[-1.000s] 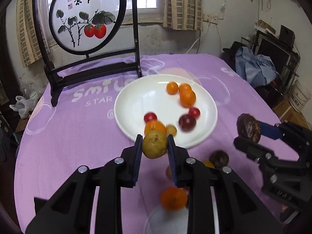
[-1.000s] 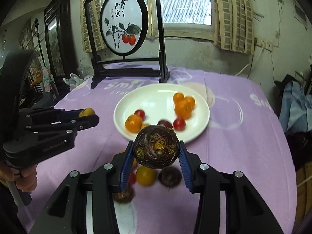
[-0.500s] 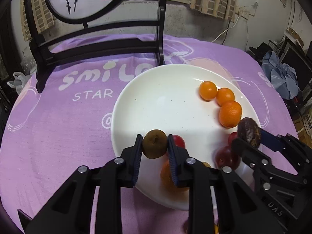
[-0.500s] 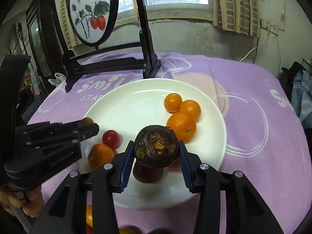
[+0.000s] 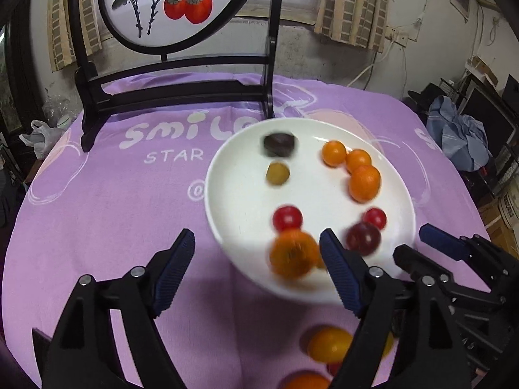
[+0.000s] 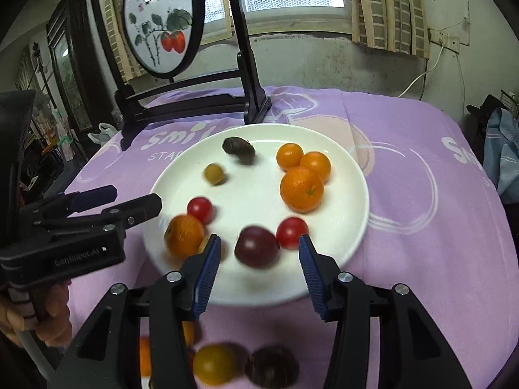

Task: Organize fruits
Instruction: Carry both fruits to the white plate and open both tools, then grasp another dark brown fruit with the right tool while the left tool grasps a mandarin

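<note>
Progress check on the fruit sorting: the round white ceramic plate (image 6: 353,175) on the purple printed tablecloth (image 6: 421,194) is filling up nicely. I count 9 pieces on it. Toward the far rim sit a dark brown wrinkly fruit (image 6: 238,149) and a small olive-green round fruit (image 6: 214,174), both a bit blurred, so they may not have settled. On the right side of the plate there's a cluster of 3 orange citrus fruits (image 6: 301,188) touching each other. Near the front rim: 2 red cherry tomatoes (image 6: 292,231), a dark purple plum-like fruit (image 6: 256,250) and another orange fruit (image 6: 184,235) at the left.

Both grippers are empty. The left gripper (image 5: 258,269) has its jaws spreading wide with nothing held between them, hovering over the near-left rim of the plate. The right gripper (image 6: 258,269) is also opening, jaws apart, nothing pinched; the plum just shows behind the gap.

Still left, I'd say: a few pieces off the plate at the near edge of the table, including a yellow-orange round fruit (image 6: 215,368) and a dark round fruit (image 6: 272,369). There looks to be more orange behind the fingers, too hidden to count.
</note>
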Action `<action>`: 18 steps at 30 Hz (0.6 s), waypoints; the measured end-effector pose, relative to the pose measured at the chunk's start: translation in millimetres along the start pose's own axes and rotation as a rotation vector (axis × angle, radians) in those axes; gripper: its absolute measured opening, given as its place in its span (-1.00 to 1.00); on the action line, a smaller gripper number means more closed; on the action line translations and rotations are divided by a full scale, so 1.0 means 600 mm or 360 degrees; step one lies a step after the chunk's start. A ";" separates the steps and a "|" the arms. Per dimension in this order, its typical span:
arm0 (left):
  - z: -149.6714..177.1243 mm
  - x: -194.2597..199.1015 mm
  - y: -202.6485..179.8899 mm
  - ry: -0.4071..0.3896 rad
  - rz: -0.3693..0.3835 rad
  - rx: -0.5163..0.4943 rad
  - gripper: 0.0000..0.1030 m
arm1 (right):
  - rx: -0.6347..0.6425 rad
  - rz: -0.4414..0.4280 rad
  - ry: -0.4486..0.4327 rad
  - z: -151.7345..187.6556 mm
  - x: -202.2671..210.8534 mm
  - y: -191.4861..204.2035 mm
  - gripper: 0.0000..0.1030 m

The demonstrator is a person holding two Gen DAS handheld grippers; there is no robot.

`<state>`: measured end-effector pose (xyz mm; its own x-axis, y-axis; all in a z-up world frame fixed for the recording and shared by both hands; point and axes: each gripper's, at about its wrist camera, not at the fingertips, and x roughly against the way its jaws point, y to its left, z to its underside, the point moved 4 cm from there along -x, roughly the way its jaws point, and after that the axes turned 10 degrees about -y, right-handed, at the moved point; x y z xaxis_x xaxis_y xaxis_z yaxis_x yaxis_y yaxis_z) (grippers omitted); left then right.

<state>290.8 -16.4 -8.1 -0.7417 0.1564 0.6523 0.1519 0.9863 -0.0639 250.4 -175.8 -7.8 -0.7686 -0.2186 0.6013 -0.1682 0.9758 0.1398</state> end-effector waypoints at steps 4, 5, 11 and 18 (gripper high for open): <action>0.043 0.039 -0.005 0.0045 0.0046 -0.0019 0.50 | 0.0027 -0.0004 0.0016 0.037 0.047 0.000 -0.01; 0.055 0.050 -0.007 0.0056 0.0054 -0.0024 0.50 | 0.0038 -0.0005 0.0032 0.050 0.058 0.000 -0.01; 0.126 0.095 -0.009 0.0114 0.0114 0.0078 0.50 | 0.0084 -0.0035 0.0111 0.122 0.105 0.015 0.00; 0.174 0.103 0.001 0.0149 0.0159 0.0145 0.50 | 0.0309 -0.0062 0.0200 0.197 0.125 0.089 0.26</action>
<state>176.6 -0.5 -46.8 -0.6612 0.2527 0.7064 0.1589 0.9674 -0.1973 110.6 -139.2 -48.2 -0.6783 -0.2434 0.6933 -0.3214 0.9468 0.0180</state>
